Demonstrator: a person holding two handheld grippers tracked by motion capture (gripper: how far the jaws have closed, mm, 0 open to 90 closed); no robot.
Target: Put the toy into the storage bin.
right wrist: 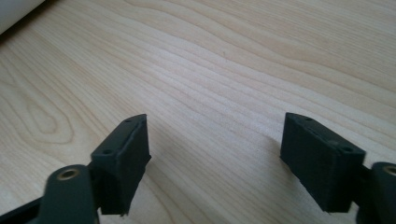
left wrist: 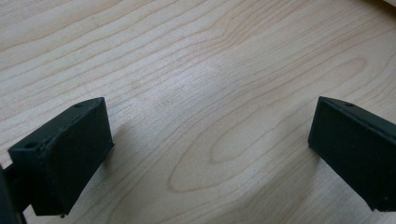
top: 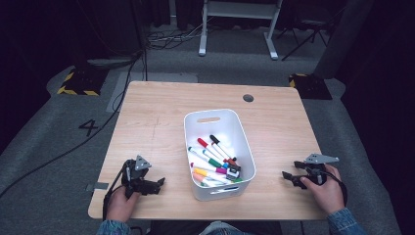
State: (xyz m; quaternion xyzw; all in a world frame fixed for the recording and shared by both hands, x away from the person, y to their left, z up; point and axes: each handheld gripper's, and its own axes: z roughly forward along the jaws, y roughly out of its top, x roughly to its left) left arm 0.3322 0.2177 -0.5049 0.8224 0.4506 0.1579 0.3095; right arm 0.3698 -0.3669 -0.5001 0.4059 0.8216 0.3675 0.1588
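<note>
Item: white bin (top: 243, 147) of markers (top: 213, 160), sitting mid-table, long axis running away from me. I am resting the left gripper (top: 155, 184) and right gripper (top: 288, 177) either side of it, jaws spread, empty; the left is probably marginally nearer.

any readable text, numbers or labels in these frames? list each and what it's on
"4" — on the grey floor, left of the table.
Markers in the white bin: any print too small to read.
Both gripper views: bare wood, no text.
</note>
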